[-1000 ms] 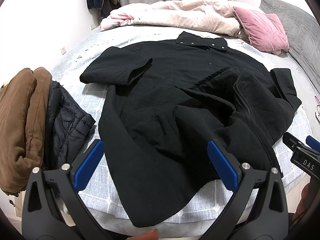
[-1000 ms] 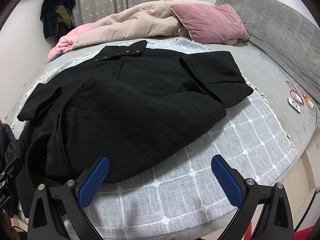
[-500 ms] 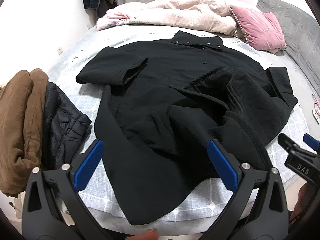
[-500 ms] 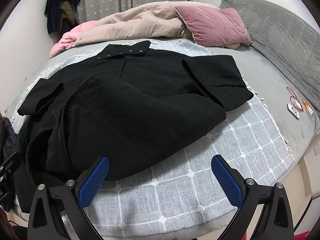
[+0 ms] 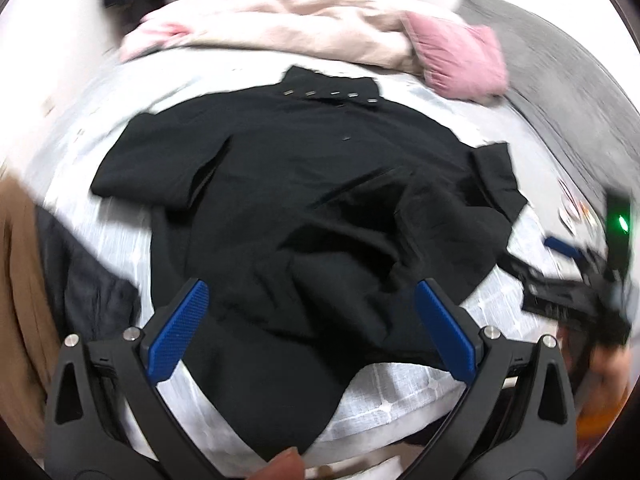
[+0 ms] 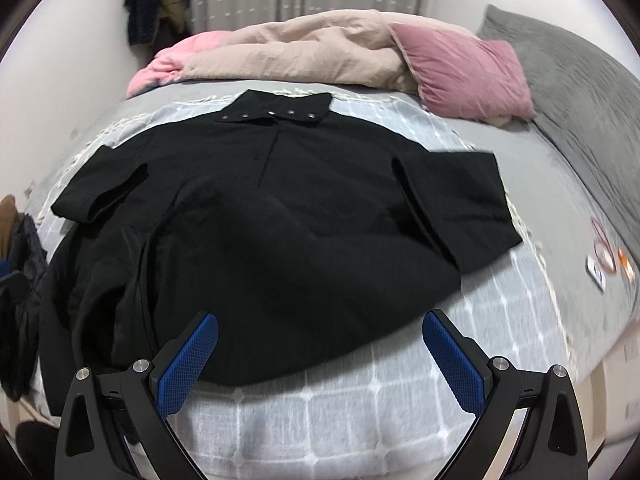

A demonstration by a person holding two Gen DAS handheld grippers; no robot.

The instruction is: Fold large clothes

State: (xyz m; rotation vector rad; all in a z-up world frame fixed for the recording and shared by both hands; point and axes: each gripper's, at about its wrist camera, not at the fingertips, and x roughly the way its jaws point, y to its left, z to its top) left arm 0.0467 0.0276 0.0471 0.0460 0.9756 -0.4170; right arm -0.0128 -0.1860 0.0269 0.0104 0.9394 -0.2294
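A large black coat lies spread on the bed, collar with metal snaps at the far side, both sleeves folded inward, its right front panel rumpled and doubled over. My left gripper hovers open above the coat's lower hem, nothing between its blue pads. My right gripper is open too, above the coat's near edge and the checked bedspread. The right gripper shows blurred at the right of the left wrist view, held by a hand.
A brown garment and a dark quilted jacket lie at the bed's left edge. A beige duvet, pink pillow and grey headboard sit behind. Small items lie on the right.
Both cameras have swung: the left wrist view is motion-blurred and shifted right, the right wrist view turned left and closer to the coat. The coat itself lies as before.
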